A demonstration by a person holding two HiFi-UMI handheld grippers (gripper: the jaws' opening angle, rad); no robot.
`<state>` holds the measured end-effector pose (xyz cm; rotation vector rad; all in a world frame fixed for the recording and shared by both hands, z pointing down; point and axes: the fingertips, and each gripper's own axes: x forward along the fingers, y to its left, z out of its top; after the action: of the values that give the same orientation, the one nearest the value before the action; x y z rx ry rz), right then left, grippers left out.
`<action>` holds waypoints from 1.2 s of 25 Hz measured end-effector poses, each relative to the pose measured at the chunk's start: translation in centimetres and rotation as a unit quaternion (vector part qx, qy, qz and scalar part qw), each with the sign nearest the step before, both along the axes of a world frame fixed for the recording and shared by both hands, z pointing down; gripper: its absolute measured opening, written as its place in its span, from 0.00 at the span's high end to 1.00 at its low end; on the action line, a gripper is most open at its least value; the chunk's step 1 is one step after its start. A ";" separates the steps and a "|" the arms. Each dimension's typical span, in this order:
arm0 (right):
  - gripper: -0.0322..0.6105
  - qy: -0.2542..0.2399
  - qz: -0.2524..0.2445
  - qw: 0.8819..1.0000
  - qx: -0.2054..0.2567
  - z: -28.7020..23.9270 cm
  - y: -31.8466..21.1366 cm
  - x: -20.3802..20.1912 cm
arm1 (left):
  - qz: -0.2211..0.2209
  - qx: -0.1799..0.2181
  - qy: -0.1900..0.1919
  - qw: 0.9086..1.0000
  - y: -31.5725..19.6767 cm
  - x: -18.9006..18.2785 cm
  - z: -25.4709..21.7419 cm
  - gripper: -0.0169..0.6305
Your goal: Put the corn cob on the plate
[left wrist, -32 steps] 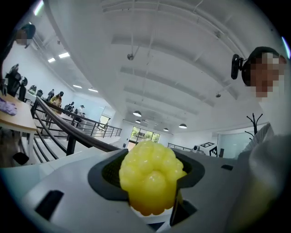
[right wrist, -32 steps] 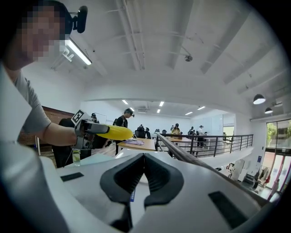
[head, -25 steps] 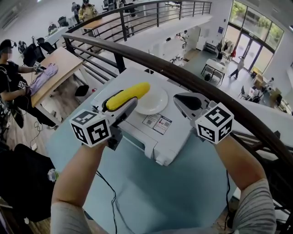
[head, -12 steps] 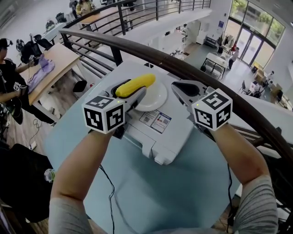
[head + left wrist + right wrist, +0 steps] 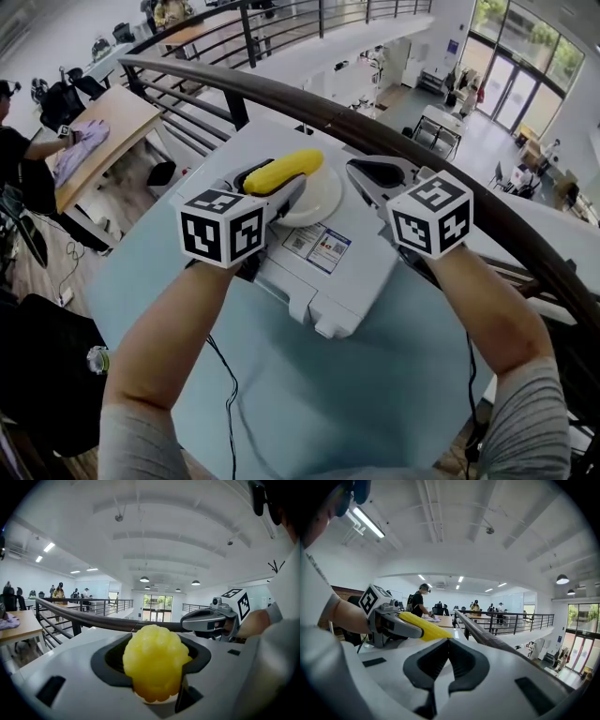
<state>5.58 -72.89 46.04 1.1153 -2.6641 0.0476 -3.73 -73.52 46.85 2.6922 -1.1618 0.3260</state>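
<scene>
Gripping the cob [image 5: 283, 172] lengthwise along its jaws, the left gripper [image 5: 277, 194] held it over the plate's [image 5: 325, 201] left rim, tip pointing across the plate. The right gripper [image 5: 373, 174] hung clenched and empty just right of it.

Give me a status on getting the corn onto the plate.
Done: the corn cob is picked up, clamped in the left hand-held gripper. In hand: it hangs at the left edge of the plate, not resting on it. Left: lower it and release. The right hand-held gripper is shut, empty.
</scene>
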 end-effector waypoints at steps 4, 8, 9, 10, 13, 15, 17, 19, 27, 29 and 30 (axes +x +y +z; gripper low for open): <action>0.92 0.002 -0.002 1.000 -0.001 0.0 0.1 -0.1 | -0.001 -0.015 -0.012 1.000 -0.3 0.1 0.5 0.57; 0.92 0.002 -0.006 1.000 -0.004 0.1 0.1 -0.2 | -0.003 -0.027 -0.020 0.999 -0.5 0.1 0.8 0.57; 0.92 0.002 -0.006 1.000 -0.005 0.1 0.1 -0.2 | -0.003 -0.028 -0.021 0.999 -0.5 0.2 0.9 0.57; 0.92 0.002 -0.006 1.000 -0.005 0.1 0.1 -0.2 | -0.003 -0.029 -0.023 0.999 -0.6 0.2 0.9 0.57; 0.92 0.004 -0.006 1.000 -0.005 0.1 0.1 -0.3 | -0.002 -0.032 -0.029 0.999 -0.6 0.2 1.1 0.57; 0.92 0.004 -0.007 1.000 -0.006 0.2 0.1 -0.4 | -0.001 -0.033 -0.034 0.999 -0.6 0.3 1.2 0.57; 0.92 0.004 -0.008 1.000 -0.006 0.2 0.1 -0.5 | -0.001 -0.034 -0.034 0.999 -0.7 0.3 1.2 0.57; 0.92 0.005 -0.010 1.000 -0.007 0.3 0.1 -0.7 | -0.001 -0.035 -0.035 0.999 -0.7 0.4 1.3 0.57; 0.92 0.014 -0.019 1.000 -0.006 0.3 0.2 -1.3 | 0.010 -0.050 -0.032 0.998 -0.7 0.4 1.3 0.57; 0.92 0.014 -0.019 1.000 -0.006 0.3 0.3 -1.3 | 0.013 -0.049 -0.033 0.998 -0.6 0.5 1.4 0.57; 0.92 0.015 -0.018 1.000 -0.005 0.3 0.3 -1.3 | 0.015 -0.046 -0.037 0.998 -0.5 0.6 1.4 0.57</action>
<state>4.32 -72.62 46.36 1.0552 -2.6546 0.0385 -3.16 -74.03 48.22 2.6405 -1.0996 0.4742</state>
